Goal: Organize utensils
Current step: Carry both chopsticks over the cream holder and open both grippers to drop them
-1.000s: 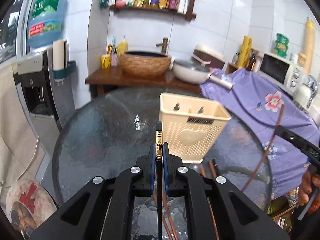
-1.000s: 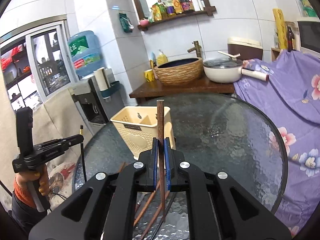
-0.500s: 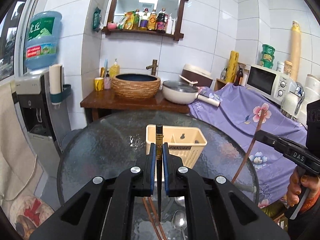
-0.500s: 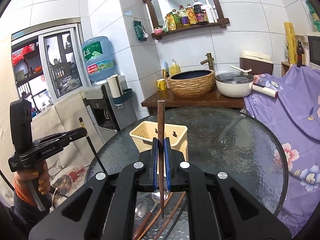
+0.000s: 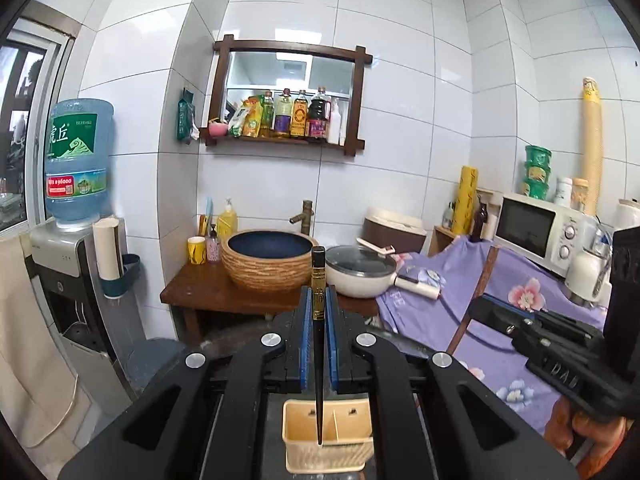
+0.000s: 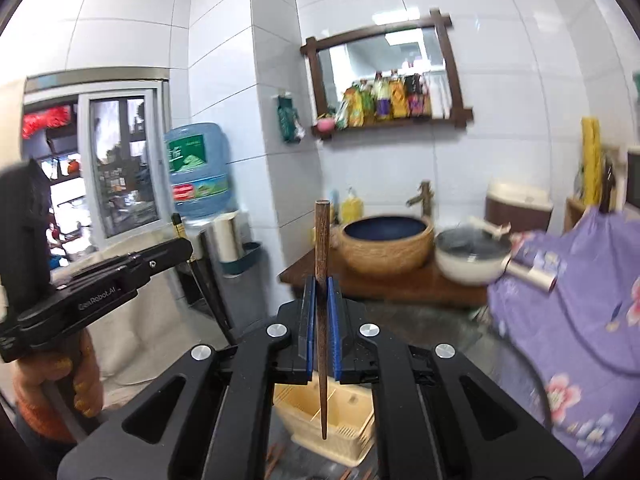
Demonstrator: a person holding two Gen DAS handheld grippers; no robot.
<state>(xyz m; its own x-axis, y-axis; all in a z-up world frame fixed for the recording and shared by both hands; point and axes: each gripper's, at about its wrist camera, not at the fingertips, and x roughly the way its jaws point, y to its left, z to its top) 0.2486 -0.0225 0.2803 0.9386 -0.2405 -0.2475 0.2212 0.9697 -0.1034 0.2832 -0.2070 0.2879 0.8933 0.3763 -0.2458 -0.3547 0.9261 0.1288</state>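
1. The left hand-held gripper (image 5: 319, 322) is clamped on a black chopstick (image 5: 319, 344) with a gold band near its top; the stick stands nearly upright between the blue pads, its thin tip hanging over the beige utensil basket (image 5: 326, 446) below.
2. The right hand-held gripper (image 6: 320, 320) is clamped on a brown wooden chopstick (image 6: 322, 320), also nearly upright, blunt end up and point down over the same basket (image 6: 332, 420).
3. The basket shows a divider and two compartments; which one either tip is above cannot be told.
4. In the right wrist view, brown sticks (image 6: 276, 454) lie on the glass worktop (image 6: 480, 344) just beside the basket.
5. Each view catches the other gripper off to its side, held by a hand (image 6: 80, 376) with an orange sleeve.
6. Farther back, a wooden counter (image 5: 200, 292) carries a woven basin (image 5: 268, 260) and a lidded white pan (image 5: 360, 272).
7. A purple floral cloth (image 5: 500, 280) lies right of the pan.
8. On the wall, a mirror shelf (image 5: 288, 92) holds bottles.
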